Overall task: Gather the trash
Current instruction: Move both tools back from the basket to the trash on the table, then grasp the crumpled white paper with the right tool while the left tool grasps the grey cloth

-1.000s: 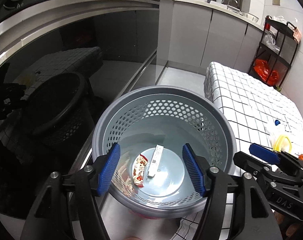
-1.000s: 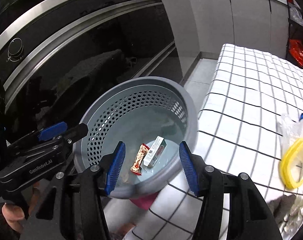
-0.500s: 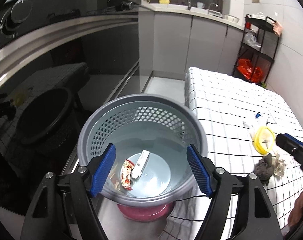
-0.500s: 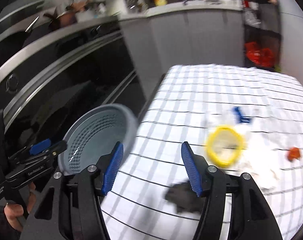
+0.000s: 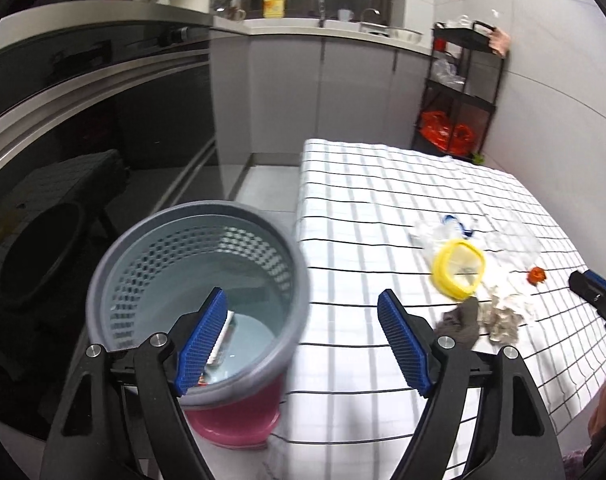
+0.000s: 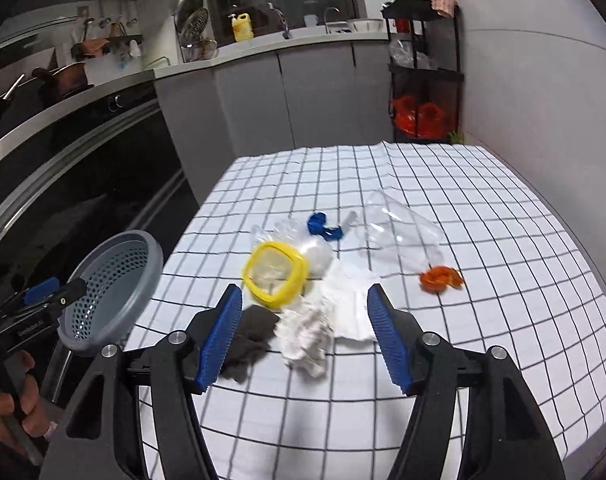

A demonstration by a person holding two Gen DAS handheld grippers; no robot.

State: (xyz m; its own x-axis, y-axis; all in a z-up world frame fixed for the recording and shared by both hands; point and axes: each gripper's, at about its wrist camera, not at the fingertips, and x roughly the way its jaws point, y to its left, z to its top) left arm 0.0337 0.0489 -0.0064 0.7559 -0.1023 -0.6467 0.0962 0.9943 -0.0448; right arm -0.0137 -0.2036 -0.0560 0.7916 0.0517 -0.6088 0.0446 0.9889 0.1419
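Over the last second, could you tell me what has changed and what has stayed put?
The right gripper swung away from the grey basket to the table, now open over the crumpled white tissue and dark scrap. The left gripper drew back, also open. Nothing was grasped or released. The wrappers remain in the basket; the yellow lid hasn't shifted.

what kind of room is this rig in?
Most likely a home kitchen: a counter with a sink tap, a yellow detergent bottle and a dish rack, above a dark built-in oven front. The trash lies on a checked tablecloth.
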